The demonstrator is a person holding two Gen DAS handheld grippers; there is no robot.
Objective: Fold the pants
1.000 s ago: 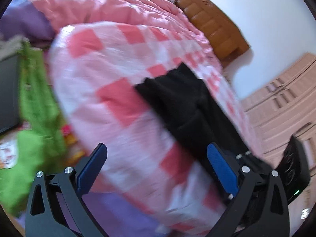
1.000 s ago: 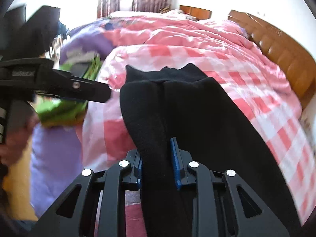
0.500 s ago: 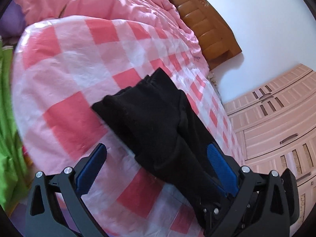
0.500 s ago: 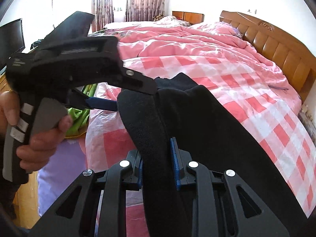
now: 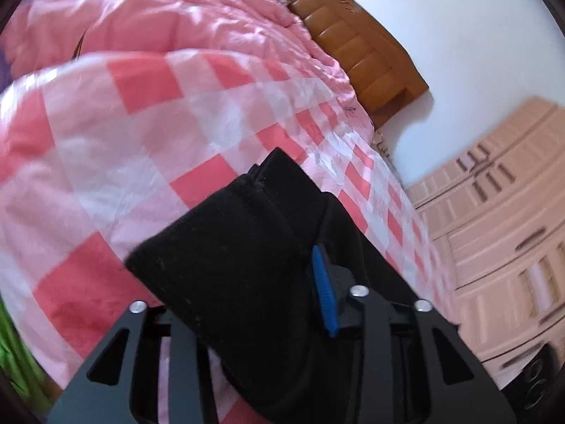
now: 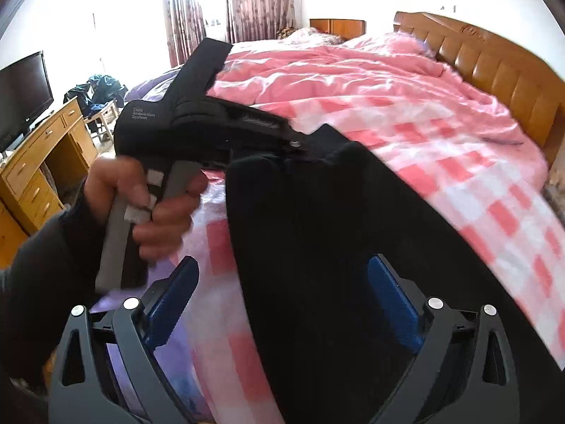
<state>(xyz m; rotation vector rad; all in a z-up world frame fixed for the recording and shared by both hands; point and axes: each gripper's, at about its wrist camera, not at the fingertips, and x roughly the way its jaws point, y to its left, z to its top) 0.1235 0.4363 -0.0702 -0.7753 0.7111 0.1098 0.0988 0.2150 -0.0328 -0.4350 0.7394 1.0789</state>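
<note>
Black pants (image 5: 247, 265) lie folded lengthwise on a pink and white checked bedspread (image 5: 141, 134). My left gripper (image 5: 268, 304) is shut on the pants' near part; one blue pad (image 5: 325, 296) shows, the other is hidden by cloth. In the right wrist view the pants (image 6: 335, 247) run between the fingers of my right gripper (image 6: 282, 300), which is open, its blue pads (image 6: 395, 300) apart on either side of the cloth. The left gripper's body and the hand holding it (image 6: 159, 190) show at the pants' far end.
A wooden headboard (image 6: 494, 70) stands at the far right, a crumpled pink quilt (image 6: 335, 70) lies behind the bedspread. A wooden desk with a TV (image 6: 24, 95) stands at the left. Pink wardrobe doors (image 5: 494, 229) are on the right in the left wrist view.
My left gripper moved onto the pants and closed on them. My right gripper, shut on the pants before, has opened and now straddles the cloth.
</note>
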